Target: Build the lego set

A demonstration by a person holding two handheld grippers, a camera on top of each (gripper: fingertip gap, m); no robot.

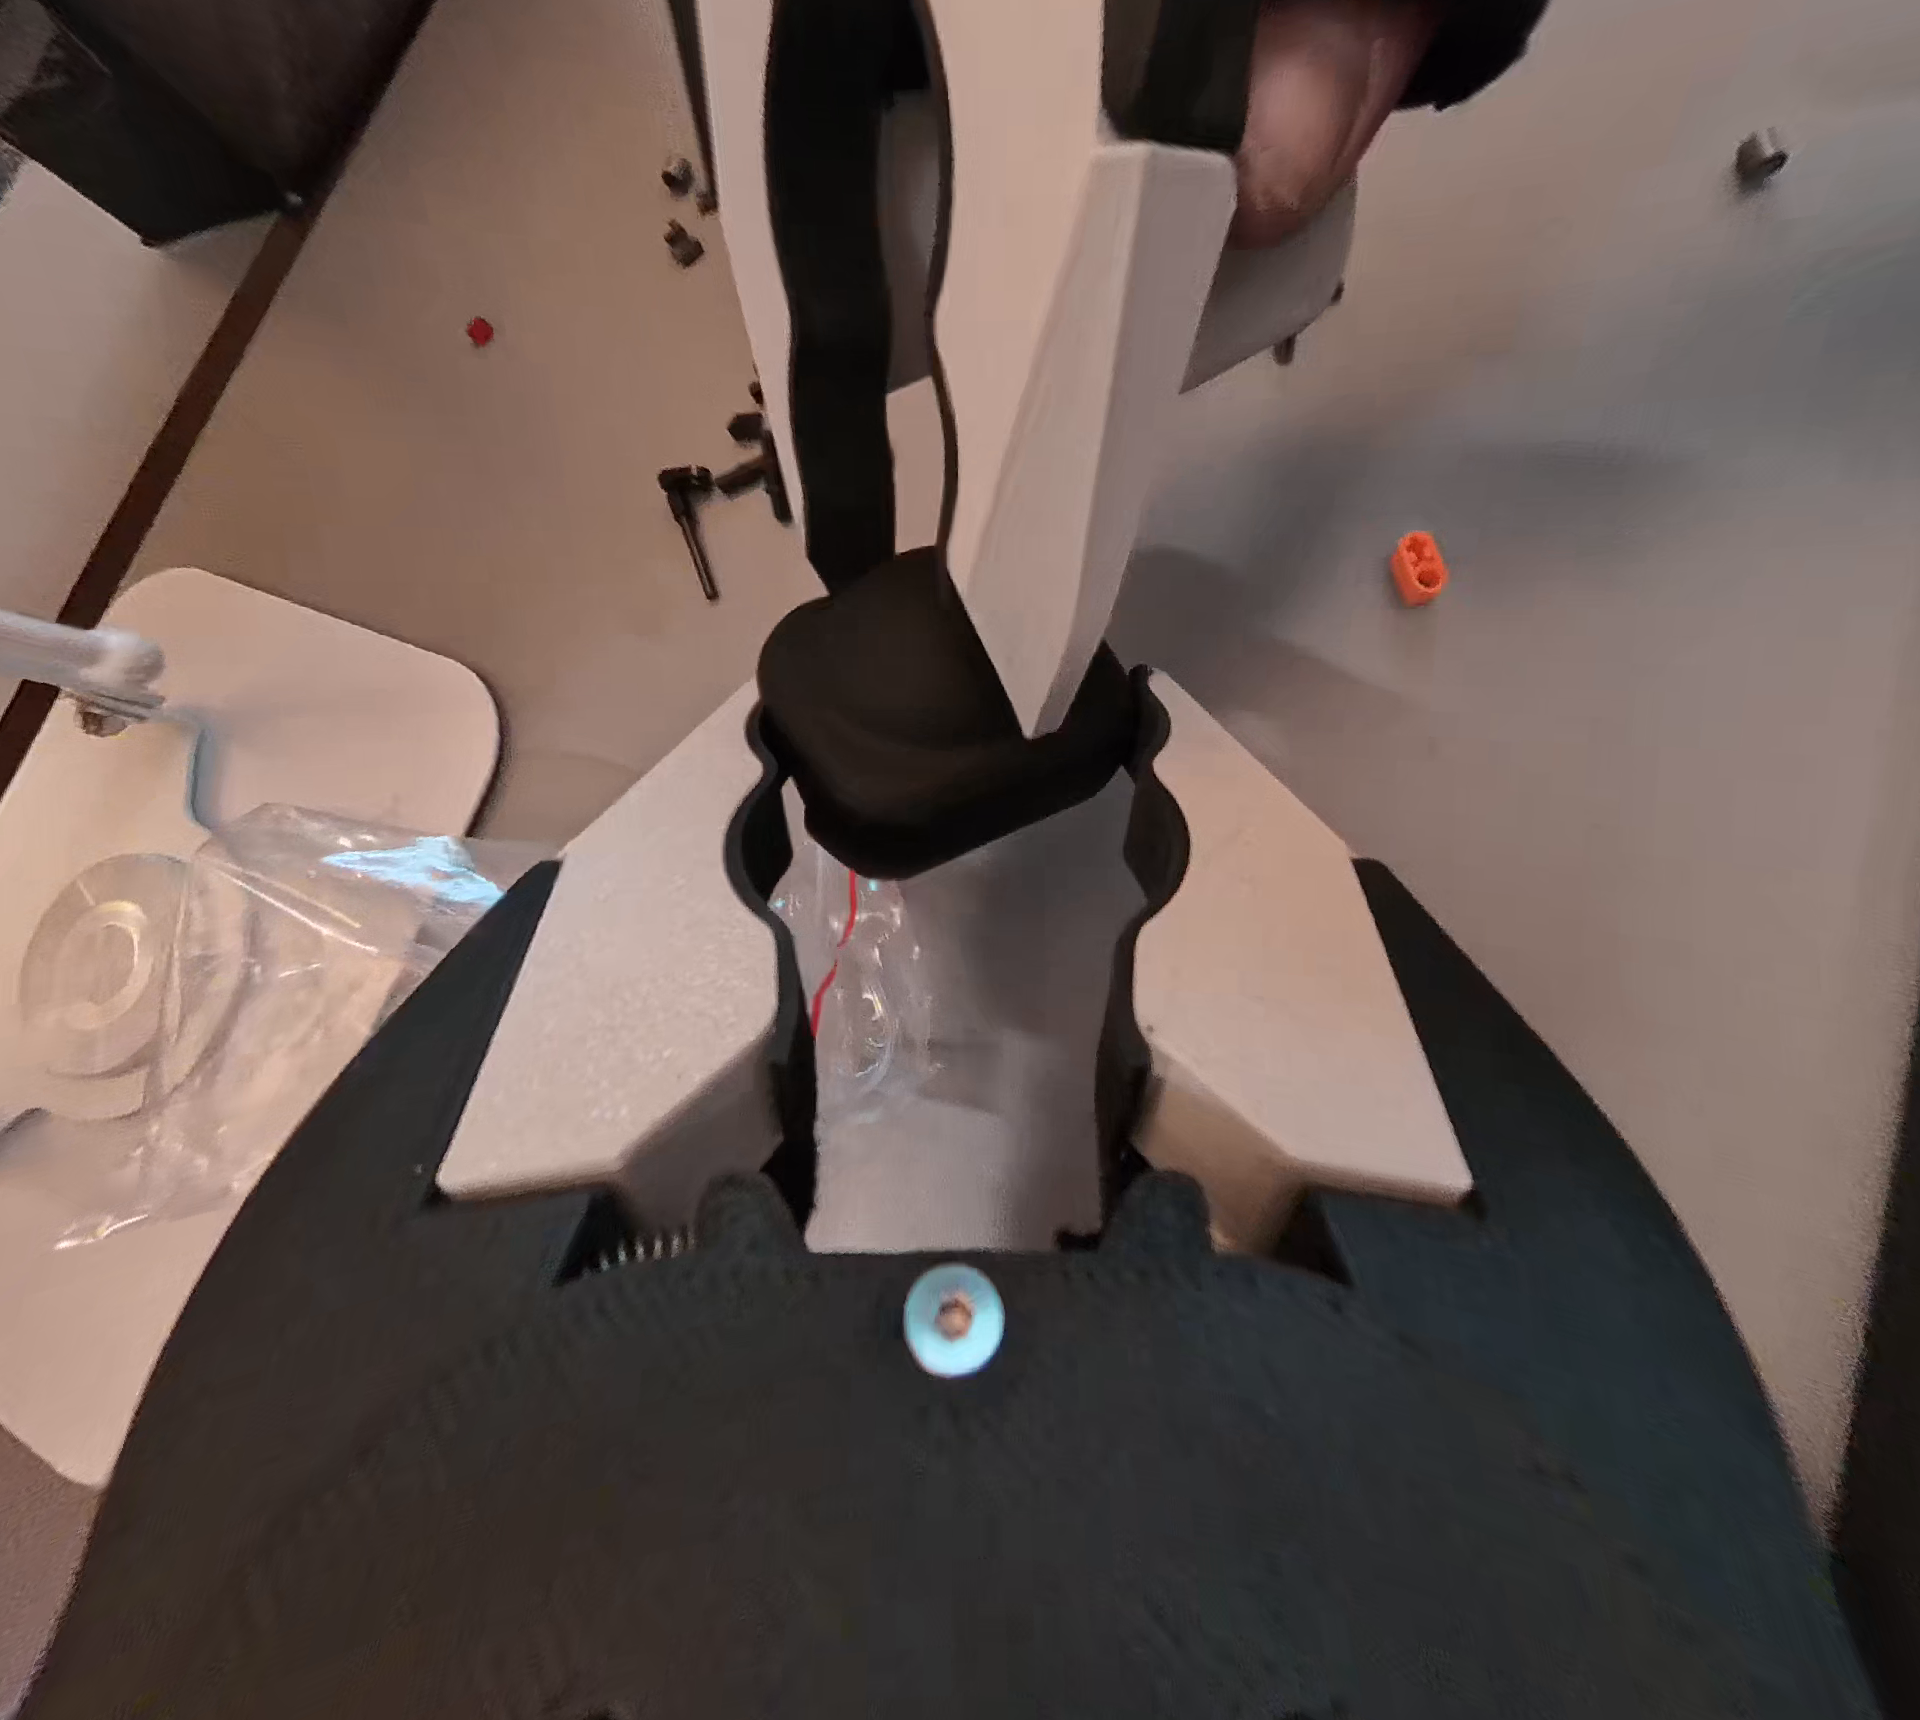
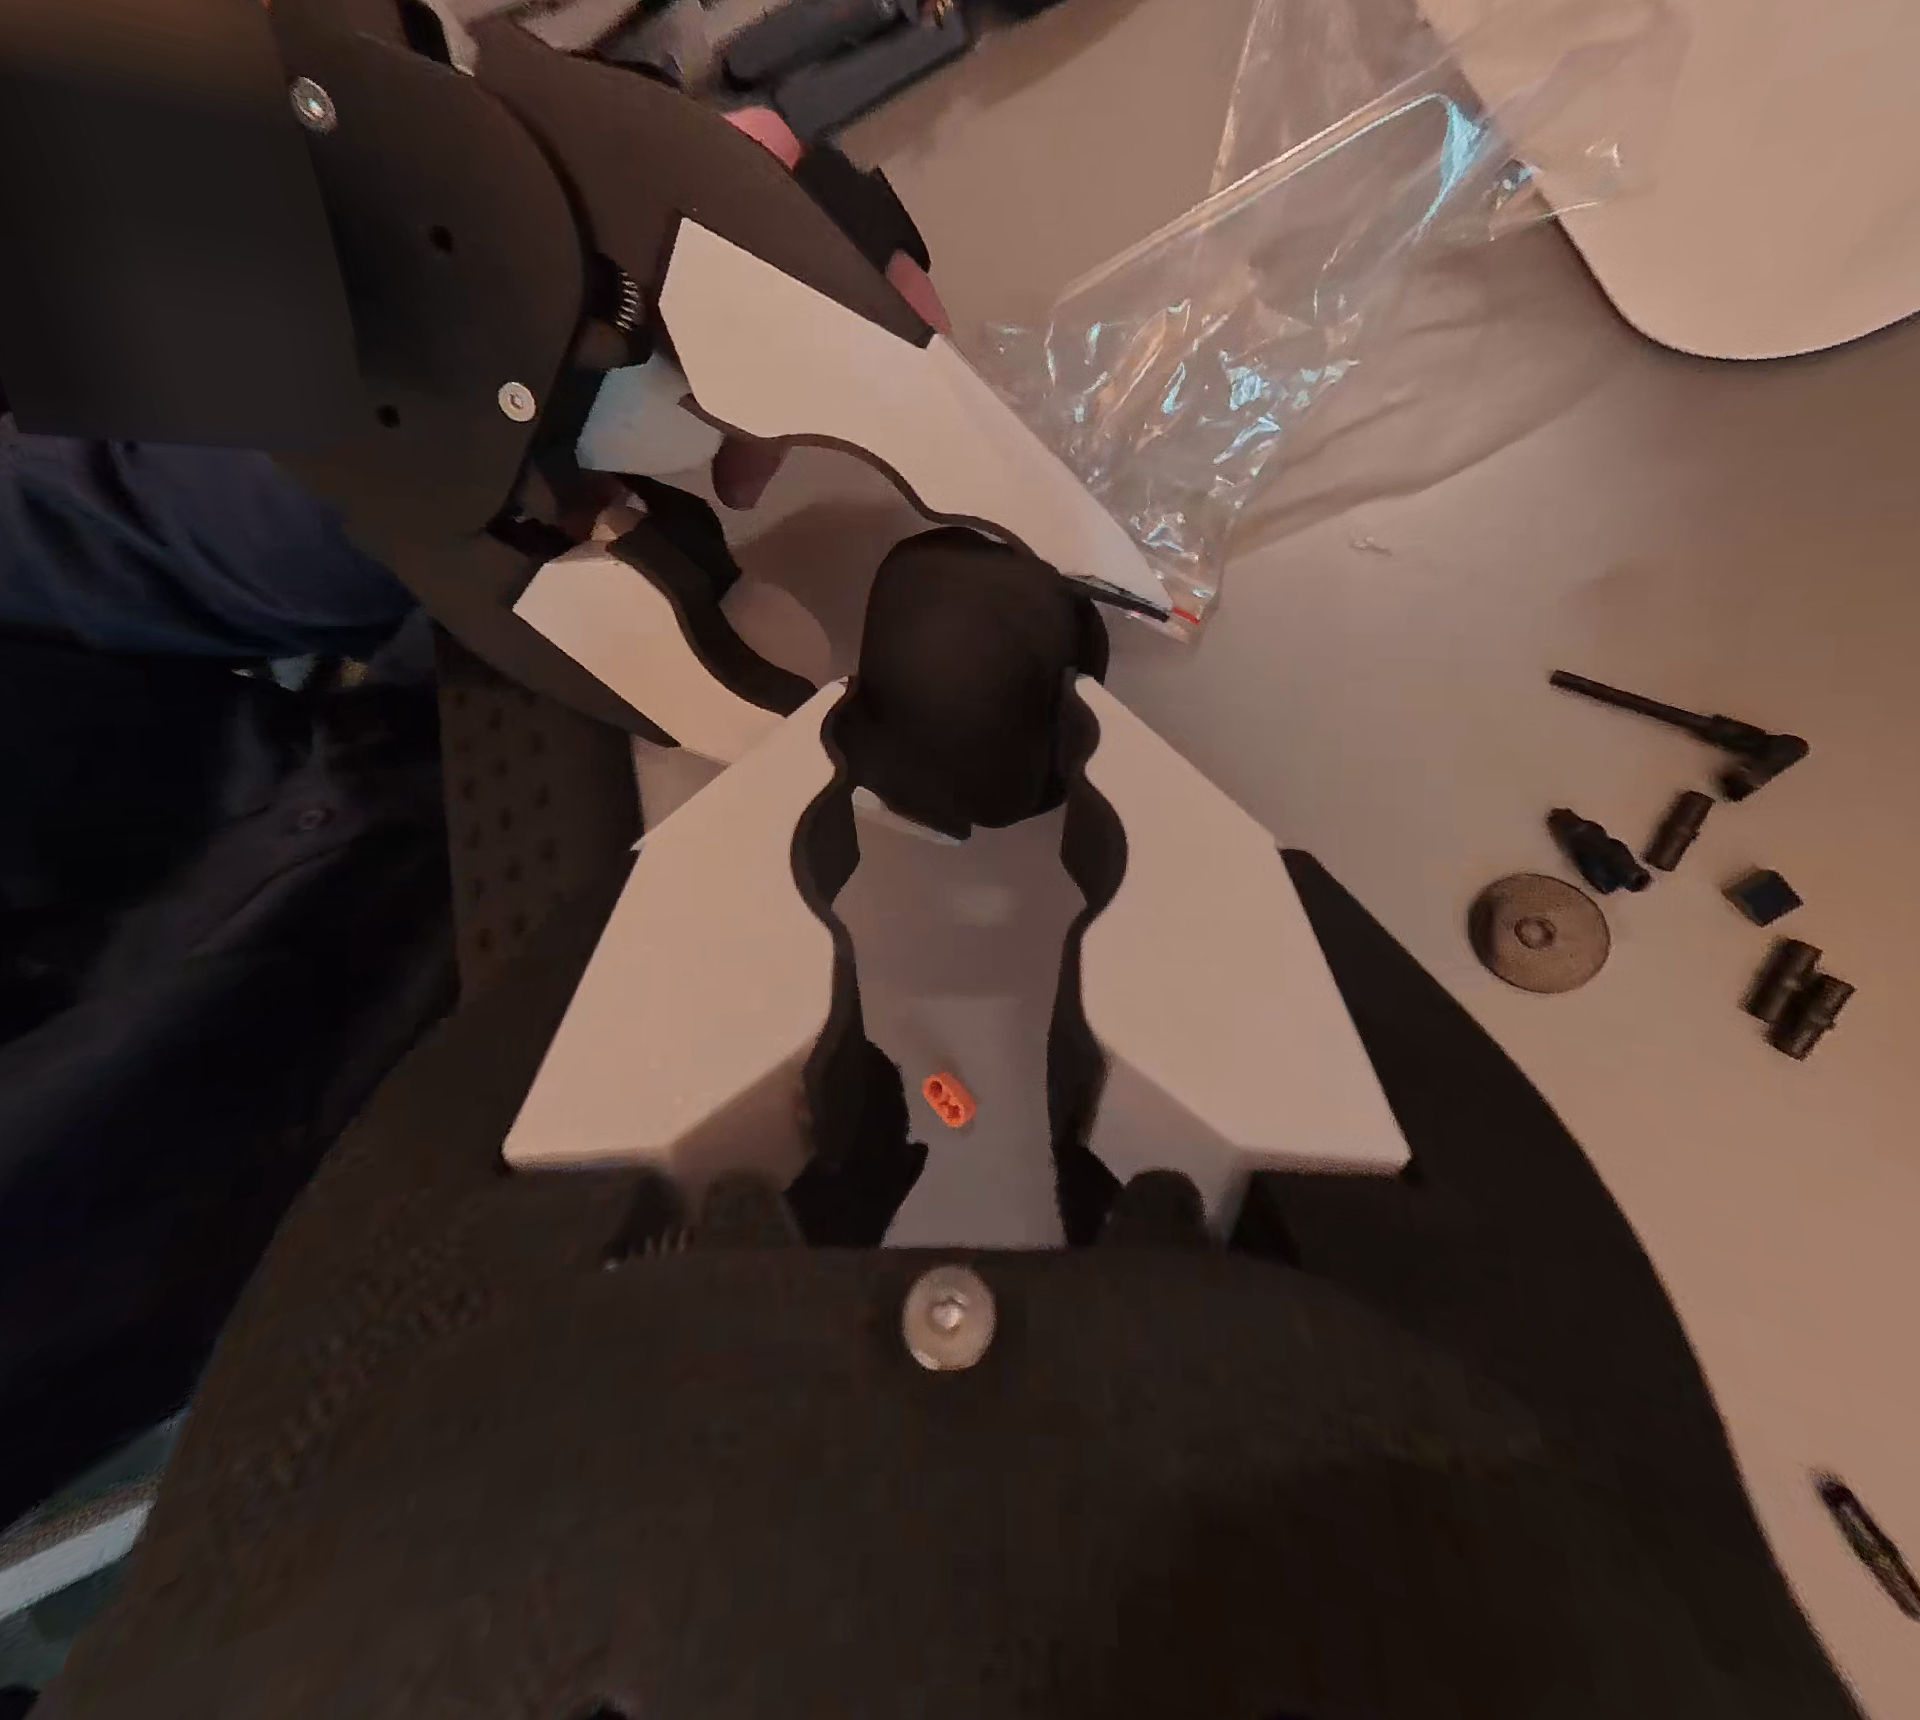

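Left wrist view: both the left gripper (image 1: 951, 735) and the right gripper (image 2: 961, 735) clamp one black tyre (image 1: 883, 714) above the table (image 1: 1558, 423), an orange connector (image 1: 1417, 569) lying nearby.

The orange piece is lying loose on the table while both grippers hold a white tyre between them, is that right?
Nearly. The tyre is black, not white; the right wrist view shows it dark between the white fingers, and the left wrist view agrees. The rest holds: the orange piece lies loose on the table, and the left gripper and right gripper both meet on the tyre.
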